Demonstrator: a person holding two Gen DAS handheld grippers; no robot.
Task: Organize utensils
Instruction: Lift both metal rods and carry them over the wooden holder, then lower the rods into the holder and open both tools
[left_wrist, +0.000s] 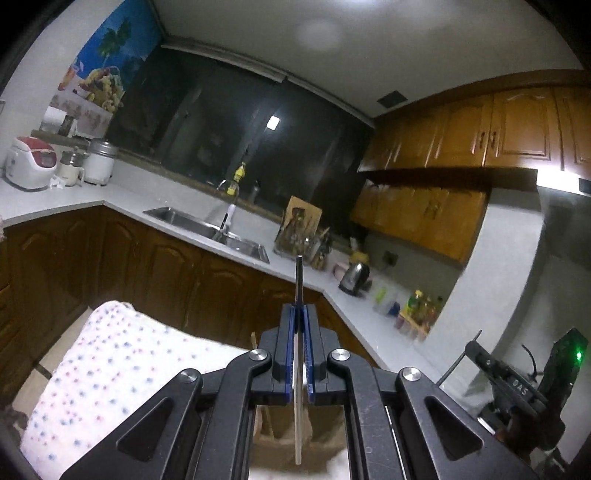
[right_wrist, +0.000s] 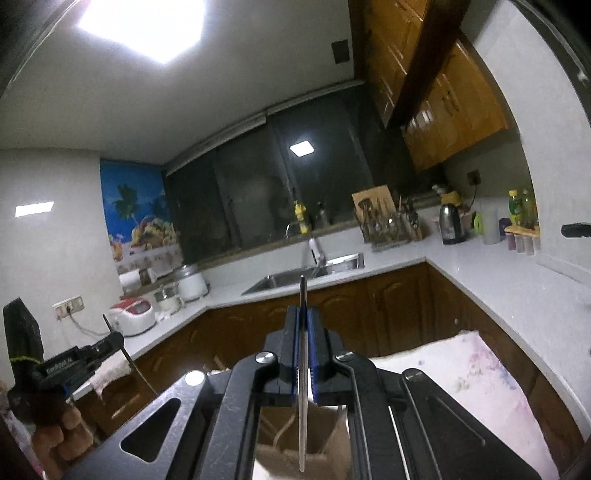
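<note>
My left gripper (left_wrist: 299, 308) is shut on a thin utensil (left_wrist: 298, 413) with a pale lower part and a dark tip, held upright between the blue pads (left_wrist: 291, 332). My right gripper (right_wrist: 303, 312) is shut on a thin metal utensil (right_wrist: 303, 406), also upright. Under each gripper a brown wooden holder shows, in the left wrist view (left_wrist: 280, 448) and in the right wrist view (right_wrist: 317, 443). The right gripper appears at the lower right of the left wrist view (left_wrist: 509, 380); the left gripper appears at the lower left of the right wrist view (right_wrist: 74, 363).
A dotted white cloth (left_wrist: 103, 373) covers the surface beneath. Beyond is an L-shaped white counter (left_wrist: 122, 201) with a sink (left_wrist: 207, 225), rice cooker (left_wrist: 31, 162), kettle (left_wrist: 354, 277), utensil rack (left_wrist: 303, 240) and bottles (left_wrist: 421, 306). Wooden cabinets (left_wrist: 498, 129) hang above.
</note>
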